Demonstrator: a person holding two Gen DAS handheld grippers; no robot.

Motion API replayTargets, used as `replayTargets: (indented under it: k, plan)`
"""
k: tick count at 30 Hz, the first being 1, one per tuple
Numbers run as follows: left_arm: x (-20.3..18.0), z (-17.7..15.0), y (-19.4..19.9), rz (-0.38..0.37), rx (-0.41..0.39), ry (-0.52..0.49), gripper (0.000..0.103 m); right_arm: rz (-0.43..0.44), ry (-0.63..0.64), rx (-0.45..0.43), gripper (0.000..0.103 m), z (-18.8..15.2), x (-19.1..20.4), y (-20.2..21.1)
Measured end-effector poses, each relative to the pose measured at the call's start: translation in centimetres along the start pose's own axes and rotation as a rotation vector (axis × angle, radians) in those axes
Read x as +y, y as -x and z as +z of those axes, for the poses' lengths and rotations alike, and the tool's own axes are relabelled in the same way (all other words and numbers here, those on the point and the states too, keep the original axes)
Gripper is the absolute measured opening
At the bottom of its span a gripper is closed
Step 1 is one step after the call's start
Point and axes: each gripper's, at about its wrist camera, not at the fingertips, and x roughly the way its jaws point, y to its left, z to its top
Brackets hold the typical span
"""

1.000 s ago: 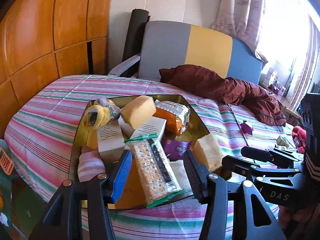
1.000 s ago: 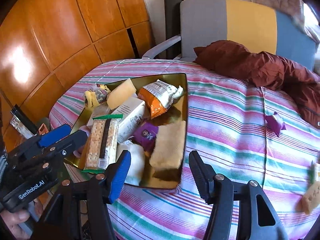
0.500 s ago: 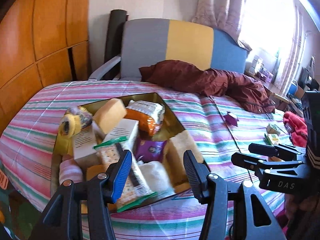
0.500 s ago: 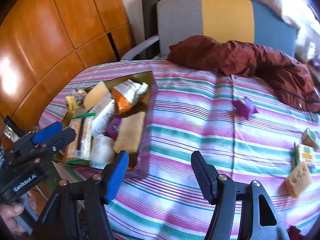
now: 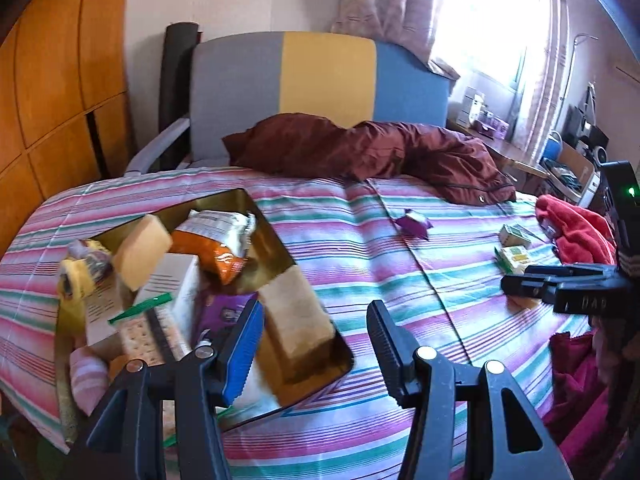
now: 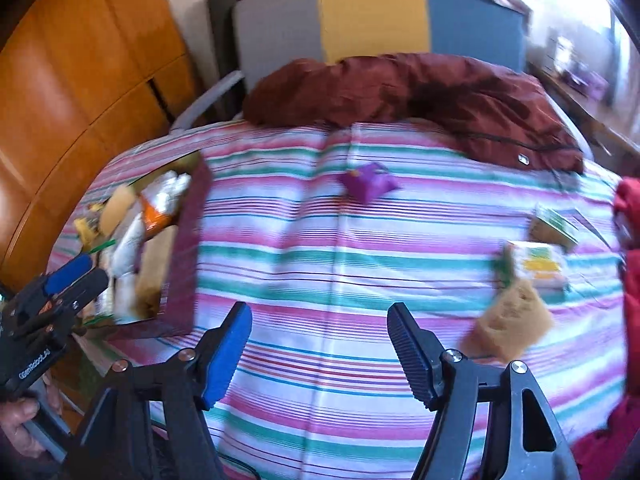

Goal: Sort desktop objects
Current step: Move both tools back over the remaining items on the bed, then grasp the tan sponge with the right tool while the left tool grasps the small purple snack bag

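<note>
At the far left we see a shiny gold rectangular tray (image 5: 276, 236) on the striped bed cover (image 5: 360, 264), crowded with an orange snack bag (image 5: 216, 240), a pale yellow sponge block (image 5: 140, 248), a white carton (image 5: 176, 284), a cracker packet (image 5: 148, 336) and a tan sponge slab (image 5: 296, 320). Our left tool (image 5: 314, 344) hangs over the tray's near right corner, jaws apart with nothing between them. Further right, a crumpled purple wrapper (image 6: 368, 184) lies alone mid-bed. Our right tool (image 6: 320, 356) hovers over bare stripes, its jaws opening and empty. Near right lie a tan sponge (image 6: 512, 312), touching a green-and-yellow packet (image 6: 538, 266), and a small green box (image 6: 554, 226).
</note>
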Motion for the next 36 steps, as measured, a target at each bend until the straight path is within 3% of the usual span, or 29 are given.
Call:
replayTargets:
  k: [10,21,25,32,34,36]
  plan:
    - [-1.5,0.2,-1.2,-0.041,0.025,-0.029,0.054,-0.125,-0.13,0.046,0.071,0.9,-8.2,1.0]
    - [-2.8,1.0,-3.0,-0.062,0.056,-0.054,0.054,-0.199,-0.308,0.179,0.071,1.3,-15.0,-3.6]
    - [-3.2,1.2,-3.7,-0.072,0.067,-0.061,0.054,-0.192,-0.343,0.189,0.09,1.0,-15.7,-4.6]
    - [-5.2,1.8,-5.2,-0.106,0.087,-0.1,0.054,-0.229,-0.385,0.216,0.091,0.7,-16.6,-5.5]
    - [-5.9,2.0,-5.6,-0.113,0.089,-0.113,0.054,-0.237,-0.382,0.217,0.088,0.7,-16.7,-5.6]
    - [-6.5,2.4,-6.2,-0.123,0.092,-0.123,0.054,-0.28,-0.348,0.208,0.069,0.8,-16.4,-5.4]
